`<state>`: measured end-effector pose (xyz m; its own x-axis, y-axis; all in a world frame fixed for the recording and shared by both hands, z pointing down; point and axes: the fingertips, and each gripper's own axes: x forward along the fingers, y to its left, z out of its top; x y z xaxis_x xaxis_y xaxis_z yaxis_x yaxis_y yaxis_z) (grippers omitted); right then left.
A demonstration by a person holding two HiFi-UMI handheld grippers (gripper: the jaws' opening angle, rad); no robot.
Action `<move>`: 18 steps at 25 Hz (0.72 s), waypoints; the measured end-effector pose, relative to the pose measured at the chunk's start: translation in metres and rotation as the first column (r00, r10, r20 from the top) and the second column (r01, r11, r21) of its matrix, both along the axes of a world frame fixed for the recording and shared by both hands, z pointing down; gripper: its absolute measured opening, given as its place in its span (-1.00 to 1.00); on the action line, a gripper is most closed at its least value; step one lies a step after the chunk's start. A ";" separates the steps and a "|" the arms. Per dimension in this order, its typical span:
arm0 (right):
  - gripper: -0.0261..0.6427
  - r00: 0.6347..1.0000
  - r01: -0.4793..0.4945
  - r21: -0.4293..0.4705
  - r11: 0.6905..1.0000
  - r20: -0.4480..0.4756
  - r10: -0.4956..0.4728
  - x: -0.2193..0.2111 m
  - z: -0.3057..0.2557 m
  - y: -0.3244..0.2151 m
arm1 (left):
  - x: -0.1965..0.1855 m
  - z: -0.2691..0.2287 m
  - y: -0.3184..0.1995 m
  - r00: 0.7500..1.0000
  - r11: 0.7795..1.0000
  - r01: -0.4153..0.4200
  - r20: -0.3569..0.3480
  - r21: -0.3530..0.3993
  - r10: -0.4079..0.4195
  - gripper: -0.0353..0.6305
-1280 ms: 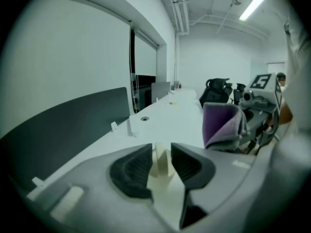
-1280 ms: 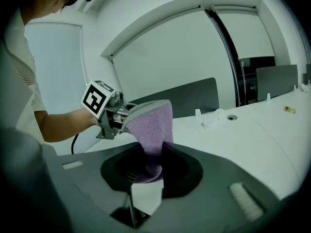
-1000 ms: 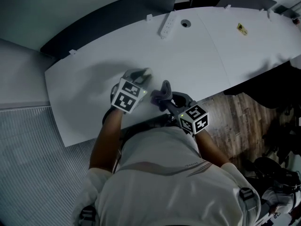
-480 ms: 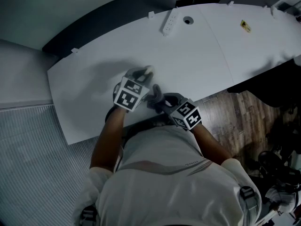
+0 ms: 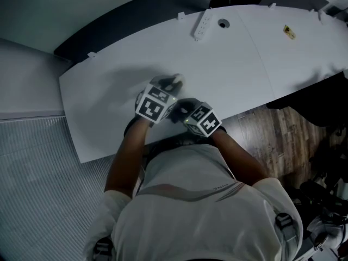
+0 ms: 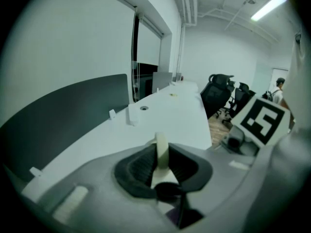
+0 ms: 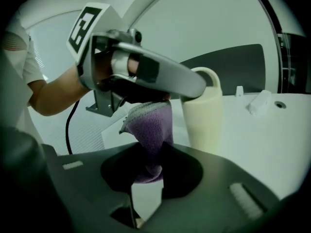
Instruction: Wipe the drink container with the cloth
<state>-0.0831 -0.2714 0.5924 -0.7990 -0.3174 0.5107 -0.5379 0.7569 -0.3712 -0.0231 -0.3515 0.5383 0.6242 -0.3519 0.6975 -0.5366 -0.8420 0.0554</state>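
White desk (image 5: 234, 58): left gripper (image 6: 161, 165), jaws just closed tighter, clamps the upright drink container (image 7: 203, 110) by its handle; right gripper (image 7: 150, 166) pinches the purple cloth (image 7: 151, 125) just beside it. The wipe likely goes best with the cloth pressed flat against its wall.

Dim, soft light; fisheye-vignetted edges.

On the white curved desk (image 5: 244, 64), near edge to far
The cream plastic drink container (image 7: 201, 110) stands near the front edge. The purple fleece cloth (image 7: 150, 130), in the right tongs (image 7: 149, 166), is just beside the container, to its near right. A white power strip (image 5: 202, 24) lies at the far edge, a round cable hole (image 5: 223, 23) to its right and a dark partition panel (image 5: 136, 18) behind.
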 end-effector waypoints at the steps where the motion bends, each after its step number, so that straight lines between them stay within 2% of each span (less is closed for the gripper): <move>1: -0.65 0.999 -0.039 -0.004 0.999 0.008 0.039 0.003 -0.002 -0.008 | 0.000 0.000 0.000 1.000 1.000 0.000 0.001 -0.002 0.000 -0.69; 5: -0.64 0.983 -0.177 -0.042 0.983 0.047 0.179 0.015 -0.004 -0.032 | 0.000 -0.001 -0.001 1.000 1.000 0.004 0.009 0.000 -0.004 -0.69; 11: -0.63 0.939 -0.284 -0.205 0.937 0.140 0.315 0.021 0.013 -0.039 | 0.001 -0.003 0.001 1.000 1.000 0.006 0.012 -0.001 -0.006 -0.70; 14: -0.63 0.931 -0.303 -0.252 0.919 0.127 0.342 0.022 0.024 -0.041 | 0.003 -0.005 0.002 1.000 1.000 0.006 0.016 0.000 -0.006 -0.70; 18: -0.63 0.936 -0.318 -0.287 0.904 0.060 0.348 0.022 0.047 -0.043 | 0.002 -0.005 0.001 1.000 1.000 0.010 0.010 -0.003 -0.010 -0.70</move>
